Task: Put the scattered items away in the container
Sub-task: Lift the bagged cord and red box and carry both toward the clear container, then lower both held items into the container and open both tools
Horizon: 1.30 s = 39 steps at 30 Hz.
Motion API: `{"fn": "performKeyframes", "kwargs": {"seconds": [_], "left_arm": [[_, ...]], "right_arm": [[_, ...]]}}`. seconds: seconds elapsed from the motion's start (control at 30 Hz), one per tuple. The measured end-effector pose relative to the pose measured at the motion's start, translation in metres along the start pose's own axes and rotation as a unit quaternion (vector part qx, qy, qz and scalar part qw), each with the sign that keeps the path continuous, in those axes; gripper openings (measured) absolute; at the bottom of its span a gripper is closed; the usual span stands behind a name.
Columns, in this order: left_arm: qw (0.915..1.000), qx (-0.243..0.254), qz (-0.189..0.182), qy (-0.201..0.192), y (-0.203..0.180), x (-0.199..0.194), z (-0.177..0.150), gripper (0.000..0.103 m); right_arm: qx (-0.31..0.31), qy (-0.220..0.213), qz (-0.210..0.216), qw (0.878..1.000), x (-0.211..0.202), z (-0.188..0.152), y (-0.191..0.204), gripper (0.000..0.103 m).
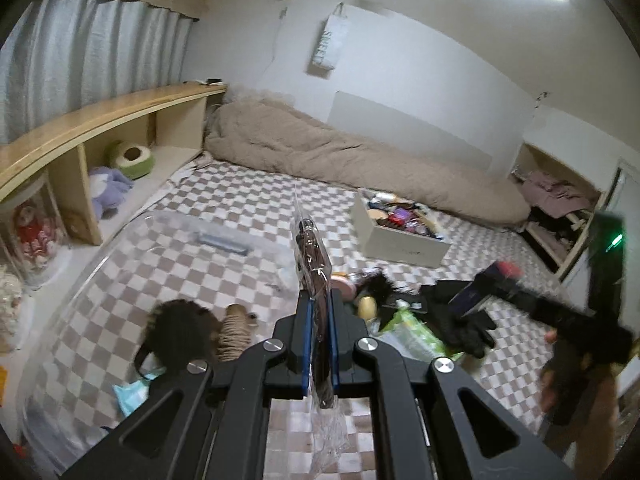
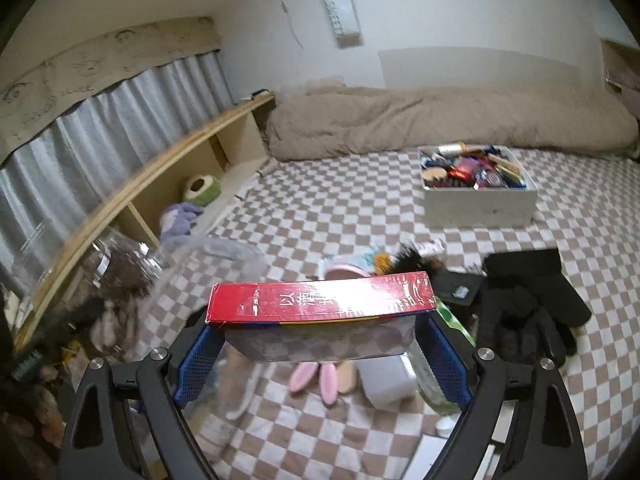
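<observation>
Your left gripper [image 1: 319, 312] is clenched on a thin clear plastic packet with a dark brown strap inside [image 1: 312, 256], held above the checkered bed cover [image 1: 240, 200]. Your right gripper [image 2: 320, 336] grasps a flat red box [image 2: 320, 298] widthwise — the white cardboard container [image 2: 480, 208], already full, sits beyond it on that cover.

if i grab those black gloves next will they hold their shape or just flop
Likely floppy: the black gloves lie flat on the checkered blanket, fingers splayed. Probably light for their size, being knit fabric. They should grip easily and not roll, though loose fingers may dangle.
</observation>
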<state>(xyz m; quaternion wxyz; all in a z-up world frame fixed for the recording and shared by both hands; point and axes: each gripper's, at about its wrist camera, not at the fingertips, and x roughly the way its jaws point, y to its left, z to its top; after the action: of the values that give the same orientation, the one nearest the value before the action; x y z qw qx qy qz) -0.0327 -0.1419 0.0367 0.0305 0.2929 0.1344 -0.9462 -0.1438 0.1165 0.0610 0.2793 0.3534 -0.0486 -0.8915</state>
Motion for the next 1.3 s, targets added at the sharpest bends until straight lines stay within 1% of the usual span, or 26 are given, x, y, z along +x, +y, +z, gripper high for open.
{"fn": "performKeyframes", "kwargs": {"seconds": [0.17,0.3,0.43,0.5,0.7,0.73,0.8,0.9,0.97,1.03,1.13,1.17,1.2,1.23,1.27,1.3], "left_arm": [[0.9996,-0.011,0.018,0.021,0.026,0.012,-0.006,0.008],[0.9987,-0.024,0.027,0.037,0.046,0.021,-0.009,0.008],[0.9974,-0.026,0.044,0.052,0.055,0.032,-0.012,0.008],[0.9968,-0.028,0.045,0.06,0.057,0.039,-0.014,0.008],[0.993,-0.025,0.054,0.102,0.058,0.067,-0.028,0.008],[0.9921,-0.024,0.054,0.11,0.058,0.071,-0.031,0.008],[0.9904,-0.027,0.042,0.129,0.059,0.08,-0.037,0.008],[0.9863,-0.044,0.035,0.155,0.065,0.091,-0.044,0.008],[0.9852,-0.051,0.029,0.161,0.066,0.092,-0.046,0.008],[0.9851,-0.047,0.034,0.162,0.065,0.09,-0.047,0.008],[0.9831,-0.05,0.031,0.173,0.063,0.089,-0.051,0.009],[0.9826,-0.048,0.03,0.177,0.063,0.088,-0.053,0.013],[0.9824,-0.045,0.032,0.178,0.062,0.087,-0.054,0.022],[0.9825,-0.043,0.035,0.178,0.063,0.086,-0.055,0.027],[0.9829,-0.04,0.038,0.176,0.063,0.083,-0.056,0.034],[0.9835,-0.038,0.04,0.173,0.064,0.079,-0.057,0.036]], "right_arm": [[0.0,-0.017,0.029,0.999,0.004,0.015,0.03,0.092],[0.006,-0.019,0.056,0.998,0.012,0.019,0.046,0.092],[-0.002,-0.006,0.072,0.997,0.026,0.016,0.061,0.092],[-0.004,0.002,0.081,0.997,0.035,0.015,0.069,0.092],[-0.004,0.016,0.103,0.995,0.053,0.014,0.086,0.092],[-0.005,0.018,0.106,0.994,0.056,0.014,0.088,0.092],[-0.007,0.022,0.109,0.994,0.061,0.013,0.094,0.092],[-0.012,0.028,0.11,0.993,0.07,0.01,0.101,0.092],[-0.013,0.034,0.11,0.993,0.076,0.009,0.104,0.092],[-0.012,0.038,0.109,0.993,0.08,0.008,0.105,0.092],[-0.007,0.042,0.107,0.993,0.087,0.008,0.105,0.092],[-0.005,0.044,0.106,0.993,0.089,0.008,0.104,0.092],[-0.003,0.045,0.106,0.993,0.091,0.009,0.104,0.092],[-0.002,0.047,0.105,0.993,0.094,0.009,0.104,0.092],[-0.001,0.05,0.105,0.993,0.096,0.009,0.104,0.092],[0.0,0.052,0.104,0.993,0.098,0.009,0.105,0.092]]}}
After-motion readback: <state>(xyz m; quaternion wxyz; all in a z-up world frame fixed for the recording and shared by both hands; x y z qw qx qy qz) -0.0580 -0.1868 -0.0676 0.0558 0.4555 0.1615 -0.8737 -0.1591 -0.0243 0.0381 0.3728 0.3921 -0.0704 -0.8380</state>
